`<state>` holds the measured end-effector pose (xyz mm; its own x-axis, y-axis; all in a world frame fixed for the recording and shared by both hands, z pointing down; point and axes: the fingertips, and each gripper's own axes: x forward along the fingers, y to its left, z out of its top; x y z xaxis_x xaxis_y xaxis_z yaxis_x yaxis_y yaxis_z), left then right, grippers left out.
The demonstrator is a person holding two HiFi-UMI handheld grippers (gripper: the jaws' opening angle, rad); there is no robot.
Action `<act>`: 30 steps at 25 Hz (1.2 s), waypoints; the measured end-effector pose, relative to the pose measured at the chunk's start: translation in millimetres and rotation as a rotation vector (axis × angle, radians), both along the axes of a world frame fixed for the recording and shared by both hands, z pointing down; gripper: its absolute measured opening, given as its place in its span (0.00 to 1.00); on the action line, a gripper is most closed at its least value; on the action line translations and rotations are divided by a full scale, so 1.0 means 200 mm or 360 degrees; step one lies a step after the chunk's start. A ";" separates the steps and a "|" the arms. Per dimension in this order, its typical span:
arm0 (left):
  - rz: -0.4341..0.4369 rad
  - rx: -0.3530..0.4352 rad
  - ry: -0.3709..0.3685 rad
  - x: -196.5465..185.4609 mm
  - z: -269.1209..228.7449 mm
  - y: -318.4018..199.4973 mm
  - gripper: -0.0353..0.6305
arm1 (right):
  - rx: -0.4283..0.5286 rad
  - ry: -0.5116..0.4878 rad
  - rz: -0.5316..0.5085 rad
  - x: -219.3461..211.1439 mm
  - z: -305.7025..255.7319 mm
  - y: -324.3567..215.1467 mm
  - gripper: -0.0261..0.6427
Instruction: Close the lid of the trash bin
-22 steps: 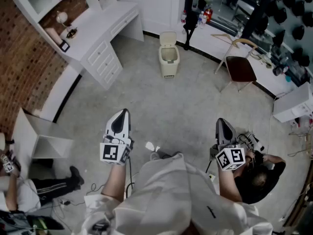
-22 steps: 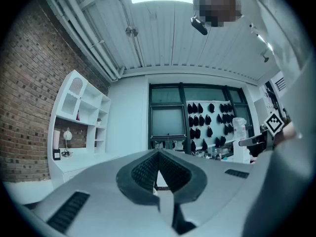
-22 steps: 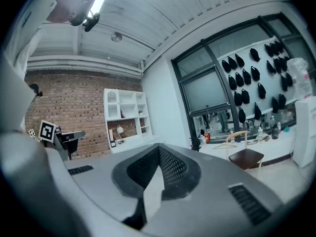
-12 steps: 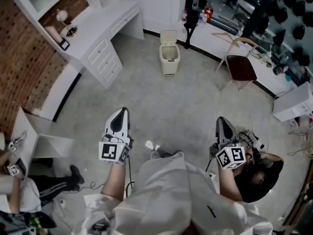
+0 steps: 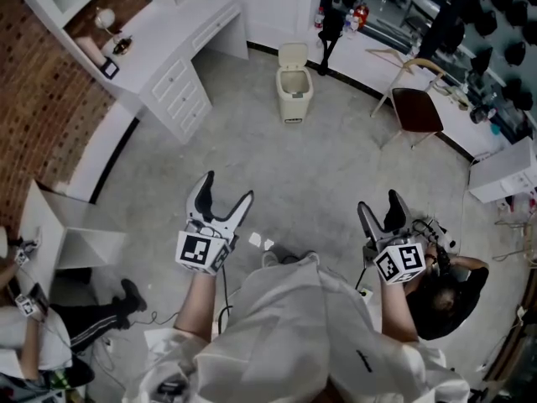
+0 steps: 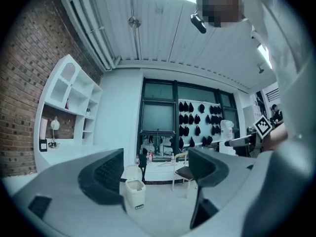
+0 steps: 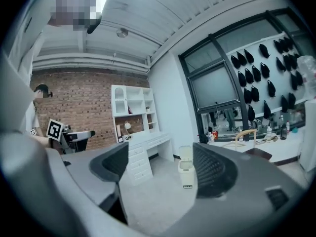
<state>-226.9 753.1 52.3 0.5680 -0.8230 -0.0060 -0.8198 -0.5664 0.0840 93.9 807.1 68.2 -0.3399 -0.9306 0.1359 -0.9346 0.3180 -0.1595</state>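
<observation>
Left gripper [image 5: 228,187] is spread pretty wide with nothing in it, and the right gripper [image 5: 378,204] is also parted, a bit less wide, and empty too. Through both gripper views you can see the bin way off in the gap between the jaws, not touching anything. Room-wise, there's a big stretch of bare grey floor [image 5: 277,166] between the grippers and the far wall, so it's open straight ahead. The edges are busier: a white desk with drawers [image 5: 180,74] juts out along the brick wall [image 5: 38,107] on the left, a white open-fronted box [image 5: 71,238] sits low on that side with a seated person [image 5: 80,326] just beside it, a chair with a dark red seat [image 5: 415,112] stands on the right, and another person [image 5: 445,296] is crouched just beside the right gripper. The trash bin [image 5: 294,91] is a small cream one, standing on the floor near the base of the far wall, between the desk and the chair and well apart from both grippers. Its lid [image 5: 292,55] is flipped up, standing upright at the back, so the bin's mouth is open. Both grippers are held out in front of the person's body, about level, side by side and well apart, pointing toward the bin.
</observation>
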 end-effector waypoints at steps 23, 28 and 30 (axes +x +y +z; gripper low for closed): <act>-0.0036 -0.0120 0.0022 -0.28 0.14 -0.13 0.76 | -0.0150 0.0179 -0.0054 -0.34 0.13 -0.12 0.92; -0.0067 -0.0139 0.0062 -0.29 0.14 -0.21 0.76 | -0.0146 0.0150 -0.0087 -0.35 0.13 -0.21 0.92; -0.0061 -0.0148 0.0059 -0.27 0.15 -0.25 0.76 | -0.0145 0.0134 -0.0094 -0.34 0.14 -0.26 0.92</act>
<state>-280.7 702.8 82.8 0.5369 -0.8421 0.0509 -0.8361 -0.5231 0.1655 25.2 754.9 95.9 -0.3777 -0.8917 0.2495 -0.9259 0.3608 -0.1121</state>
